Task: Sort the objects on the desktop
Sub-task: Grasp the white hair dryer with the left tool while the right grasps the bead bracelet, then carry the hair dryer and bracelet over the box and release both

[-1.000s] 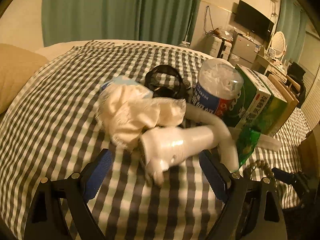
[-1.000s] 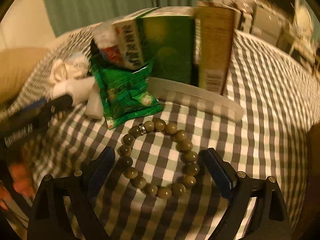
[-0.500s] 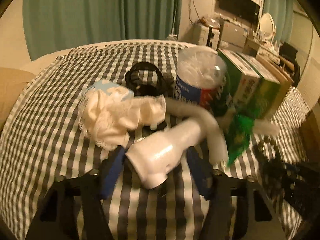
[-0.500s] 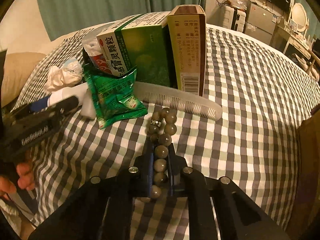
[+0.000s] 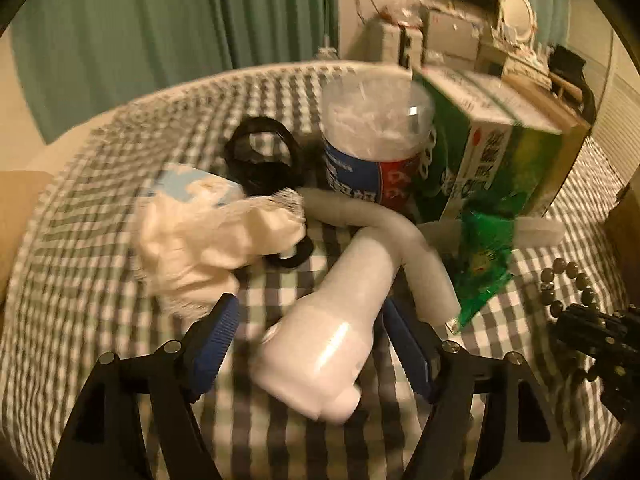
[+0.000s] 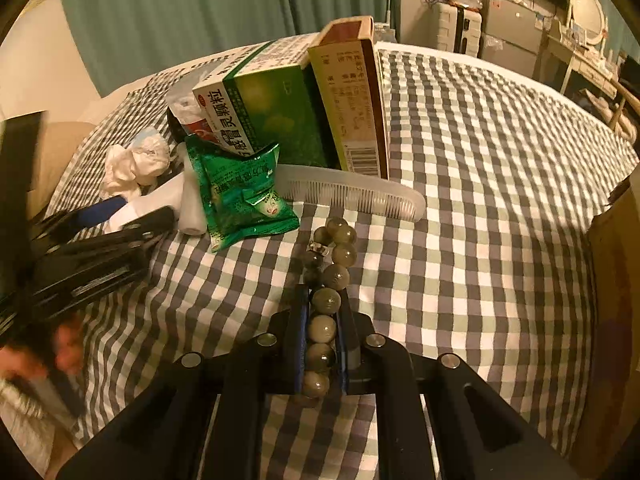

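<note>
The right tool [image 6: 320,344] is clamped on the bead bracelet [image 6: 326,300], lifted clear of the checked bed [image 6: 480,240] — ready to carry off. The left tool [image 5: 308,340] straddles the white bottle [image 5: 332,340], jaws opening, pads not pressing; it must close again before lifting.

Dim amber light, fisheye-bent edges, motion blur in left wrist view.

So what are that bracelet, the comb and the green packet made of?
The bracelet, pinched in the right gripper, looks like polished stone or glass: round, glossy, greenish-grey beads with highlights; the pictures leave it open. The comb seems translucent whitish plastic with fine moulded teeth. The green packet looks like printed foil or plastic film, shiny and crinkled.
</note>
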